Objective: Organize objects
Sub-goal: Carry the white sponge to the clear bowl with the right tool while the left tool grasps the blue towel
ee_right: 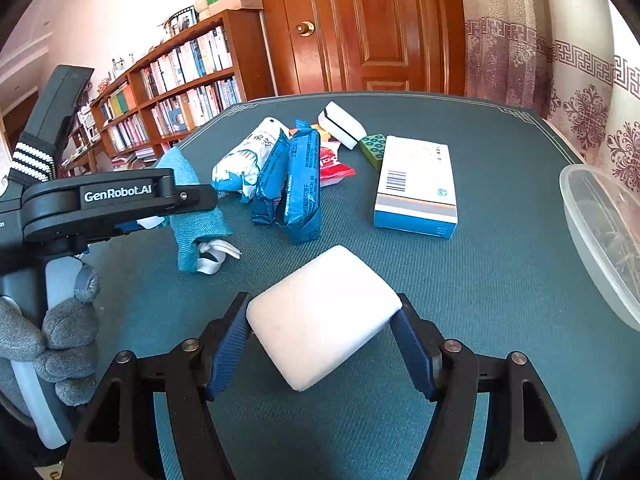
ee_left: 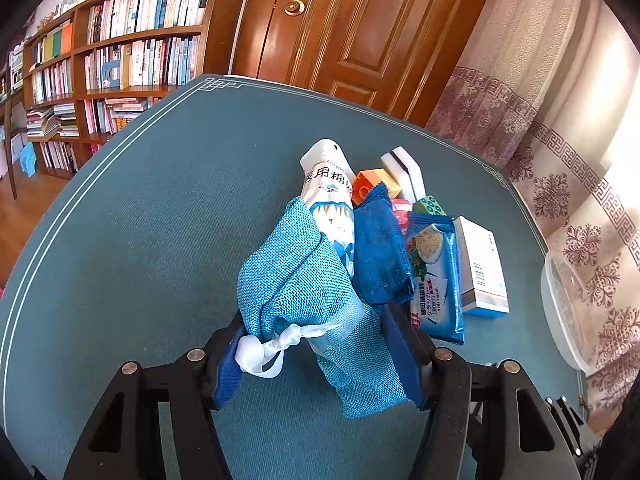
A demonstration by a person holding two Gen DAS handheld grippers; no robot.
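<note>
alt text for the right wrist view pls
The right gripper clamps a white foam block above a teal table; behind it lie blue snack packets and a white box.

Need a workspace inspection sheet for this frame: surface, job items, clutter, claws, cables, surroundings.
Surface: teal table mat, bare patches clean.
Job's things: teal pouch, white block, blue packets, white box, clear container at right edge.
Clutter: items piled touching mid-table.
Claws: left claw around the pouch; right claw shut on the white block.
Cables: nothing seen.
Surroundings: bookshelf, wooden door, curtain.
</note>
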